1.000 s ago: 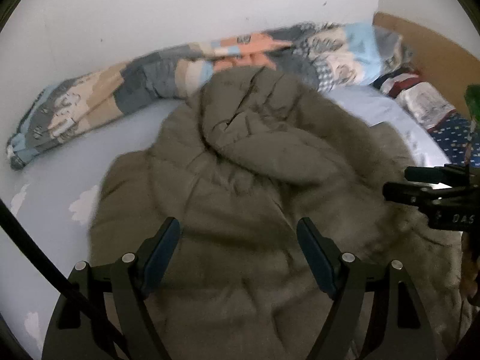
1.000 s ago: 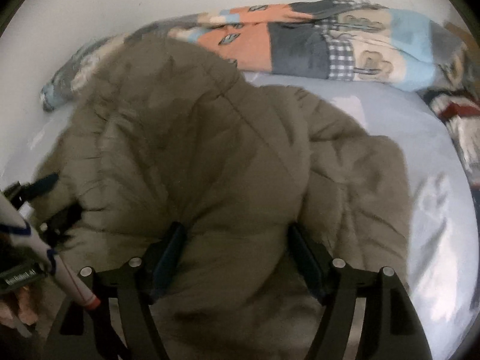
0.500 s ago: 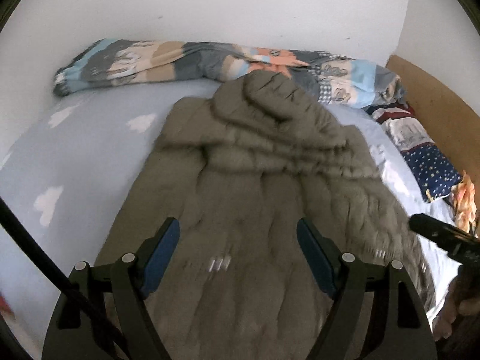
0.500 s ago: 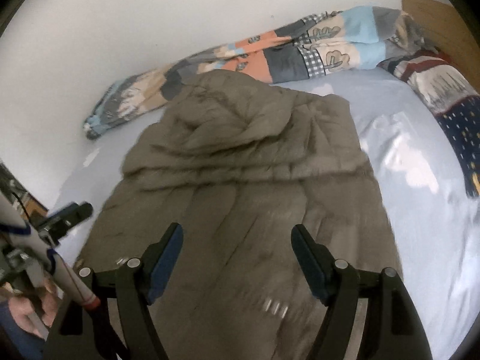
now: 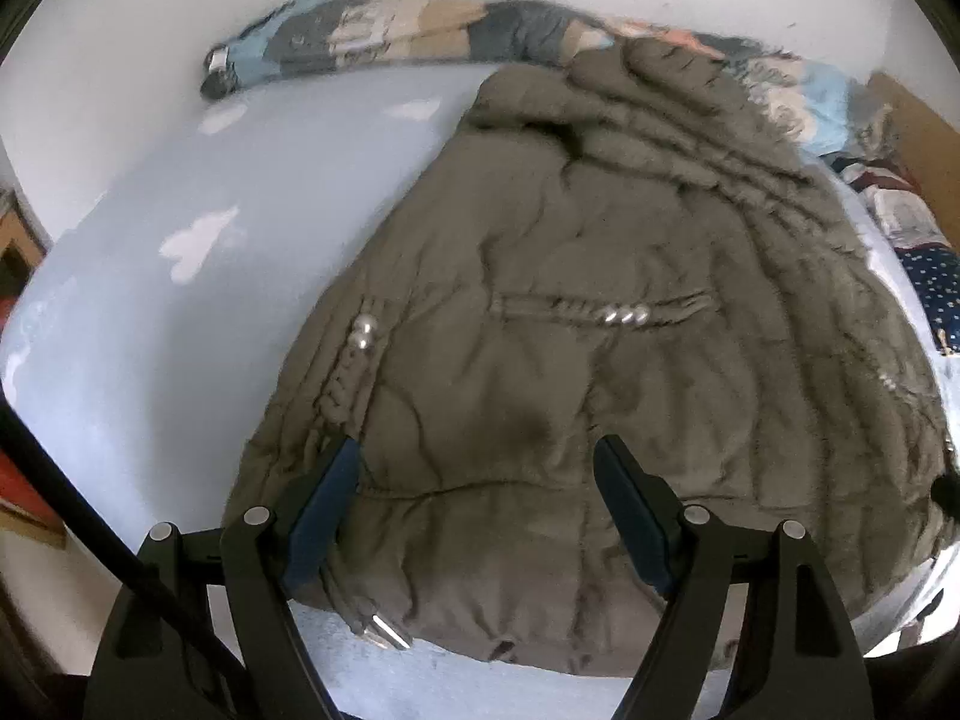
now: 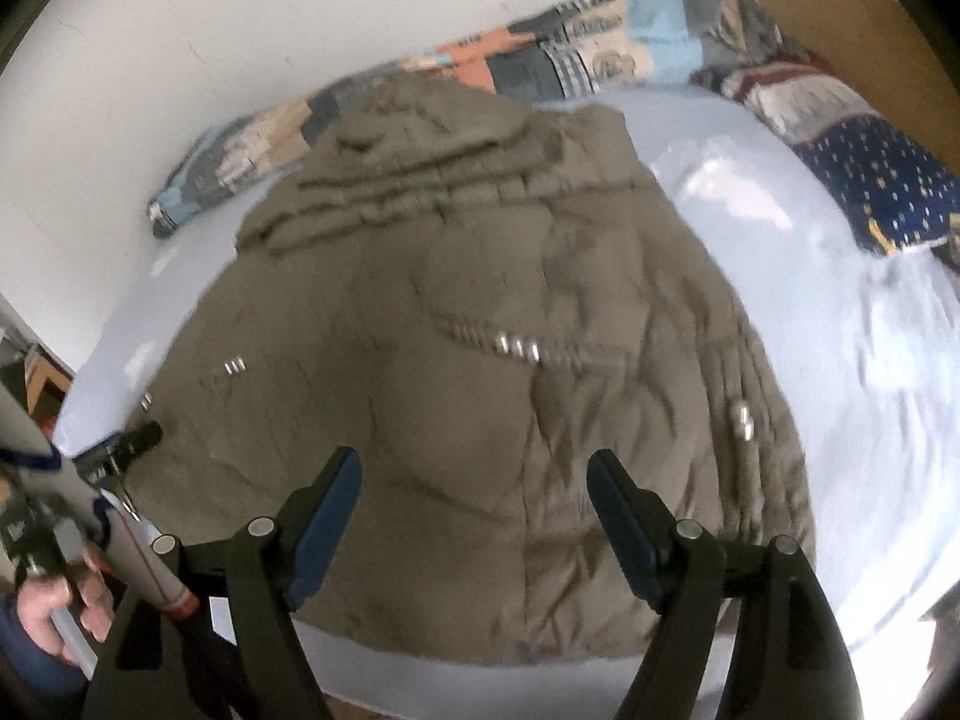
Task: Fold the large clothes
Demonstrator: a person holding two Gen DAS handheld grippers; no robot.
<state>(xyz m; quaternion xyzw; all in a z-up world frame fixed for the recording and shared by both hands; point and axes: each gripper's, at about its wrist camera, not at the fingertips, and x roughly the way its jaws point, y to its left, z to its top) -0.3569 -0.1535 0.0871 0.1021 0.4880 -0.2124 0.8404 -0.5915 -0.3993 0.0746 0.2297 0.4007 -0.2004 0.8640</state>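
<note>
A large olive-brown padded jacket (image 5: 570,360) lies spread on the pale blue bed sheet (image 5: 180,312), hood end toward the wall, hem toward me. It also shows in the right wrist view (image 6: 480,390). My left gripper (image 5: 477,468) is open and empty, hovering over the hem's left part. My right gripper (image 6: 474,480) is open and empty over the hem's middle. The left gripper's tip (image 6: 129,444) shows at the jacket's left edge in the right wrist view.
A rolled patchwork quilt (image 5: 390,30) lies along the white wall behind the jacket. A navy dotted pillow (image 6: 876,180) and a wooden headboard (image 6: 852,18) are at the right. The bed's near edge (image 6: 480,684) is just below the hem.
Both grippers pulled back from the jacket and rose. The bunched jacket now lies spread flatter, with the hem and bed edge in view.
</note>
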